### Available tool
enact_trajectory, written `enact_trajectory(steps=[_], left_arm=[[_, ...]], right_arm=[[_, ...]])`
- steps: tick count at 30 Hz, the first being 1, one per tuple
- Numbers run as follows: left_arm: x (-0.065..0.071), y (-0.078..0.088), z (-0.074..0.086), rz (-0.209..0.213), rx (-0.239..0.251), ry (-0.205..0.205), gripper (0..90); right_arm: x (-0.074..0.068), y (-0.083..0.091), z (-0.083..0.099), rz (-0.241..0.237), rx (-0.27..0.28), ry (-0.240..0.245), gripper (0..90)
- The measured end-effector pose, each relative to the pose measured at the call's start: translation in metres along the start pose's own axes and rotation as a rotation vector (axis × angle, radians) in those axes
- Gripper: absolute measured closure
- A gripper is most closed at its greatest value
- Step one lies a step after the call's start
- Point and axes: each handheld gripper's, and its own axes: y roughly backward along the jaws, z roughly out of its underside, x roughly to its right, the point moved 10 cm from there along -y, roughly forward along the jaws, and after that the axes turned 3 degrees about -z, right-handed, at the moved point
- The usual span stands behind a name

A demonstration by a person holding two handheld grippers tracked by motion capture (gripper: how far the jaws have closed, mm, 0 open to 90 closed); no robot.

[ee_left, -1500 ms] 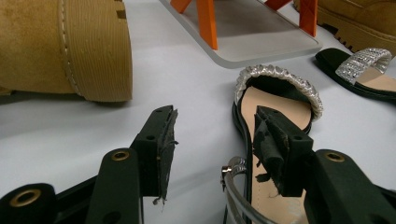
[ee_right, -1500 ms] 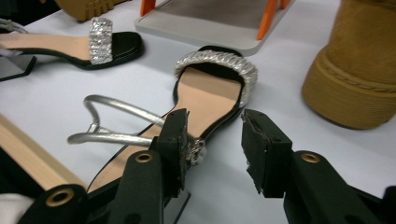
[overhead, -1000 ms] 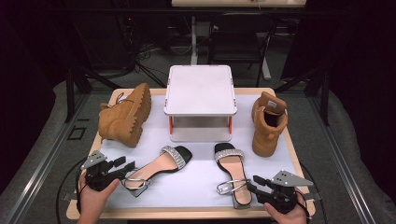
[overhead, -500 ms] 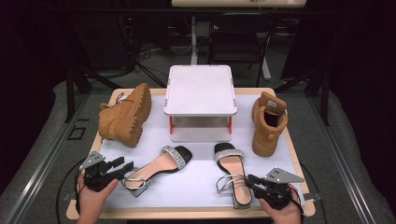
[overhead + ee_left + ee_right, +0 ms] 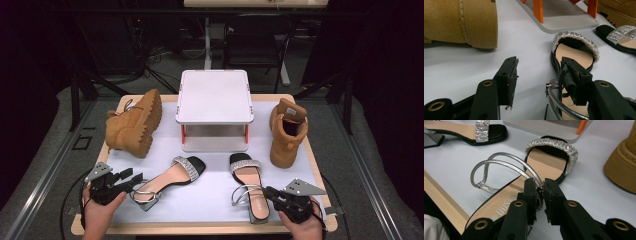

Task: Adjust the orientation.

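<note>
Two black sandals with rhinestone bands lie on the white mat. My right gripper [image 5: 270, 192] [image 5: 541, 186] has just been closing, and its pads now pinch the silver ankle strap [image 5: 506, 162] of the right sandal [image 5: 248, 181] [image 5: 544, 163]. At the heel of the left sandal [image 5: 172, 177] [image 5: 574, 53] my left gripper [image 5: 131, 176] [image 5: 539, 67] stands open. That sandal's silver strap [image 5: 554, 100] runs just inside one jaw, and the pads do not press on it.
A white rack with orange legs [image 5: 215, 97] [image 5: 564, 22] stands mid-table. One tan boot [image 5: 132, 122] [image 5: 461, 22] lies on its side at the left; a second [image 5: 287, 131] [image 5: 624, 170] stands upright at the right. The wooden table edge [image 5: 441, 202] runs close behind the right sandal.
The right gripper's jaws have come together on the right sandal's ankle strap. Both hands have kept their places, and the left gripper looks the same.
</note>
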Motion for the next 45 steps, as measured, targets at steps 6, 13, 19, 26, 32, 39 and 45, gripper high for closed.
enact_trajectory(steps=[6, 13, 19, 26, 32, 39, 45], left_arm=[[-0.001, 0.000, 0.000, -0.001, -0.003, -0.003, 47.8], [-0.001, 0.000, 0.000, -0.005, 0.001, 0.000, 47.8], [-0.002, 0.002, -0.001, -0.009, 0.013, 0.011, 47.7], [-0.003, 0.002, -0.001, -0.010, 0.010, 0.015, 47.7], [-0.001, 0.001, 0.000, -0.004, 0.006, 0.009, 47.7], [-0.003, 0.001, -0.001, -0.007, 0.011, 0.014, 47.7], [-0.003, 0.001, -0.001, -0.006, 0.009, 0.013, 47.7]], right_arm=[[0.008, 0.007, -0.005, 0.034, 0.043, -0.027, 90.0], [0.010, 0.015, -0.001, -0.035, 0.057, -0.065, 80.4], [0.004, 0.018, 0.009, -0.017, -0.012, 0.021, 64.9], [-0.008, 0.004, 0.012, -0.023, -0.056, 0.075, 56.1], [-0.001, -0.003, 0.008, 0.013, -0.039, 0.031, 76.3], [0.007, -0.002, 0.006, 0.052, -0.037, 0.033, 84.4], [0.017, -0.002, 0.003, 0.084, -0.022, 0.014, 84.5]])
